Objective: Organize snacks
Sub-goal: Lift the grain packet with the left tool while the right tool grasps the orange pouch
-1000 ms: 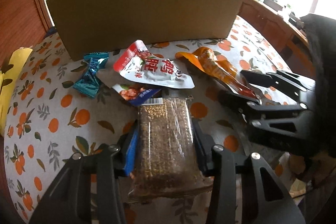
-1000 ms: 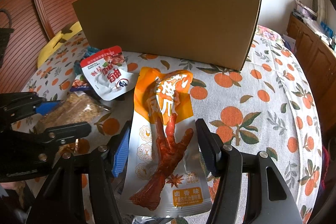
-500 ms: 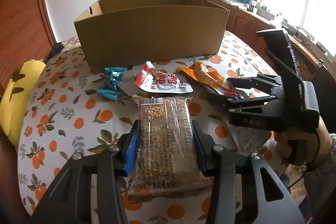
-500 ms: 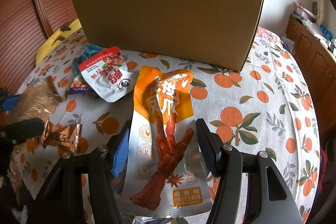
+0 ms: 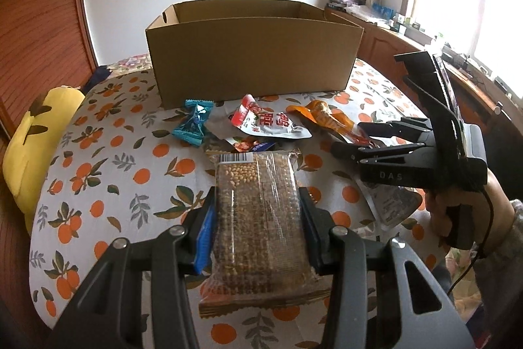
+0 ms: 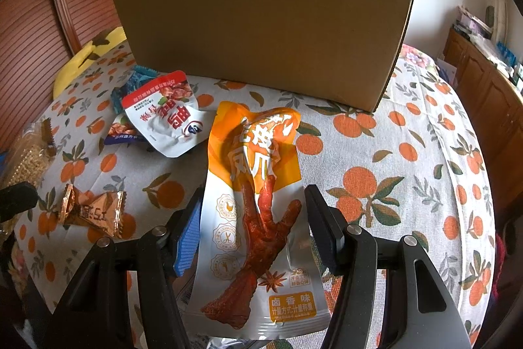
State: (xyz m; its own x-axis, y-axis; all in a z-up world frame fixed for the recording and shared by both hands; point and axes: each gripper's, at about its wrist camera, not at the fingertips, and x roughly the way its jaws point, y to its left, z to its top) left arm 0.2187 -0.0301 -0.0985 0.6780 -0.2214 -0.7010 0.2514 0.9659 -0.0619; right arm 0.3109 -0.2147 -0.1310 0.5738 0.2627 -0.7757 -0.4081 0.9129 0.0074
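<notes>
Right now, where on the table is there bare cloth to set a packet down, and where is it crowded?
Free: the tablecloth right of the chicken-foot pouch, running to the cardboard box; also the cloth left of the grain bar, toward the yellow cushion. Crowded: in front of the box, where the blue wrapper and red-and-white pouch cluster.

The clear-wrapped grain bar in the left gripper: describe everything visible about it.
The grain bar is a flat rectangular slab of brown puffed grains in clear crinkly plastic, with a white barcode label at its far end and crimped seals at both ends. It is clamped lengthwise by the left gripper, pads against its long sides, lifted above the orange-print tablecloth and pointing toward the cardboard box.
</notes>
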